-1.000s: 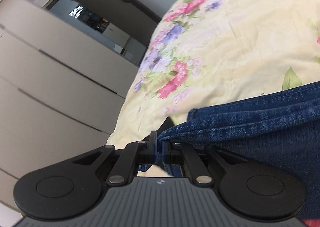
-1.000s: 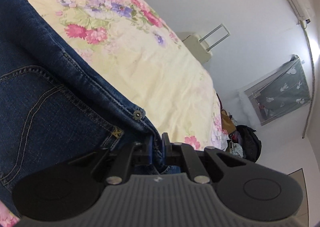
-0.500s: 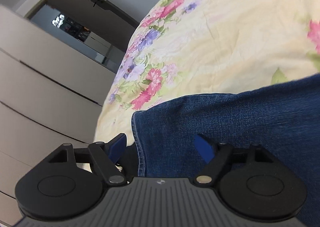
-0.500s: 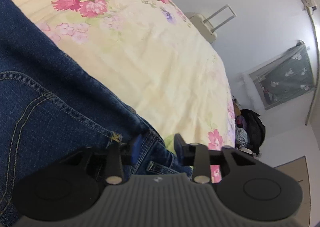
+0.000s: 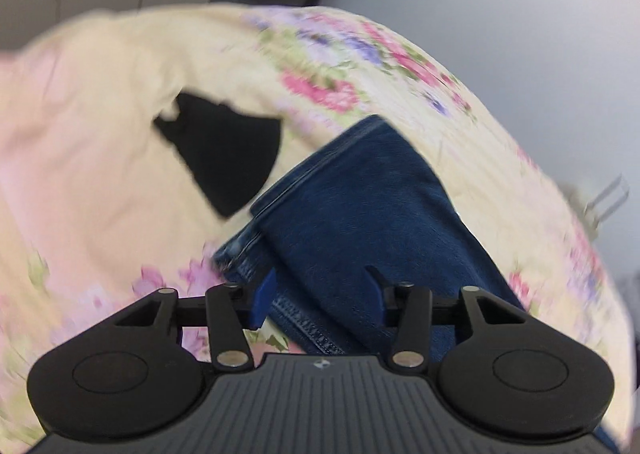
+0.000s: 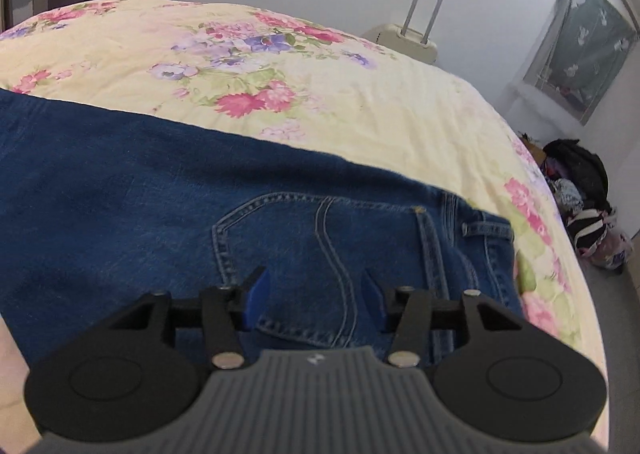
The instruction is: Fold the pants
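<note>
Dark blue jeans (image 6: pixel 168 189) lie flat on a floral yellow bedspread (image 6: pixel 320 93), back pocket (image 6: pixel 304 246) up and waistband at the right. My right gripper (image 6: pixel 314 296) is open and empty just above the pocket. In the blurred left wrist view the folded jeans legs (image 5: pixel 360 205) stretch away from me. My left gripper (image 5: pixel 320 300) is open and empty over their near hem end.
A black cloth piece (image 5: pixel 224 157) lies on the bedspread (image 5: pixel 100 173) left of the jeans. A cream suitcase (image 6: pixel 408 37) stands beyond the bed. A pile of bags and clothes (image 6: pixel 580 197) lies on the floor at the right. A wardrobe stands beyond the bed's left side.
Both grippers were shut on the jeans a second ago, then opened and let go. Both have since pulled back and swung round, and the jeans now lie flat.
</note>
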### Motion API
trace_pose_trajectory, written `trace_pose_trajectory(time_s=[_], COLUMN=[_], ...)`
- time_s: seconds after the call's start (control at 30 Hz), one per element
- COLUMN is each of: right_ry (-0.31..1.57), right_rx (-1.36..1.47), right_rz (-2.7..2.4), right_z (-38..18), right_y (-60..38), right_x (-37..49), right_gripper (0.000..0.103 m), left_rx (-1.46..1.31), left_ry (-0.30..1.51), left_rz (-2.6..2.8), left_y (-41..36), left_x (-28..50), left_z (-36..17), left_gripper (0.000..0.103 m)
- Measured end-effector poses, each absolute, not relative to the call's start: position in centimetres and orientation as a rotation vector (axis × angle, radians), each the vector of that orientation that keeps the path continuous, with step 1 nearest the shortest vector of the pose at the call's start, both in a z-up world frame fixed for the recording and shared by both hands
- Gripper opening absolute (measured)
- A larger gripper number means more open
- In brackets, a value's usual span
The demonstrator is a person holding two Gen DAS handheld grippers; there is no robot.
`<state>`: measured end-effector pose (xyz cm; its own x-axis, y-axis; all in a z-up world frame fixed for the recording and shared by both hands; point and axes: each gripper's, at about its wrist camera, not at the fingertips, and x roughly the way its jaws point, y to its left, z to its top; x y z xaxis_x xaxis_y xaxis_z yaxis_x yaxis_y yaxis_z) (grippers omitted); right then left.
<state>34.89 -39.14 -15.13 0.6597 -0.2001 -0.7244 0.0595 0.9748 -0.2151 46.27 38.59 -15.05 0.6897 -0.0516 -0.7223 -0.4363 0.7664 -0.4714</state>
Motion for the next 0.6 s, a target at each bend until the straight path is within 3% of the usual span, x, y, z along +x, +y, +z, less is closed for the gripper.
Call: trace_pose_trajectory(time_s=[0.17,0.27,0.4,0.6], right_ry=[0.865,0.87,0.888,0.922], right_rx=[-0.109,-0.128,-0.191,-0.229], right_rz=[-0.222,-0.239,-0.281,-0.339], right_z=[-16.2,-15.9,-15.7,-15.7], right_y=[-39.1,-39.0,-39.2,-40.7], right_x=[33.0,32.2,31.7,31.7], right_gripper=[0.047,0.047,0.047,0.048], left_rx=[-0.856,-0.92,-0.93,-0.711], left_ry=[0.737,0.71,0.689,0.526], left_rz=[0.271,0.27,0.3,0.289], left_y=[41.3,41.8,41.7,40.1], left_x=[47.1,47.9,48.6,46.4], left_z=[-19.2,-21.0,-20.6,-11.6], left_gripper=[0.046,0.038,0.0,0.001])
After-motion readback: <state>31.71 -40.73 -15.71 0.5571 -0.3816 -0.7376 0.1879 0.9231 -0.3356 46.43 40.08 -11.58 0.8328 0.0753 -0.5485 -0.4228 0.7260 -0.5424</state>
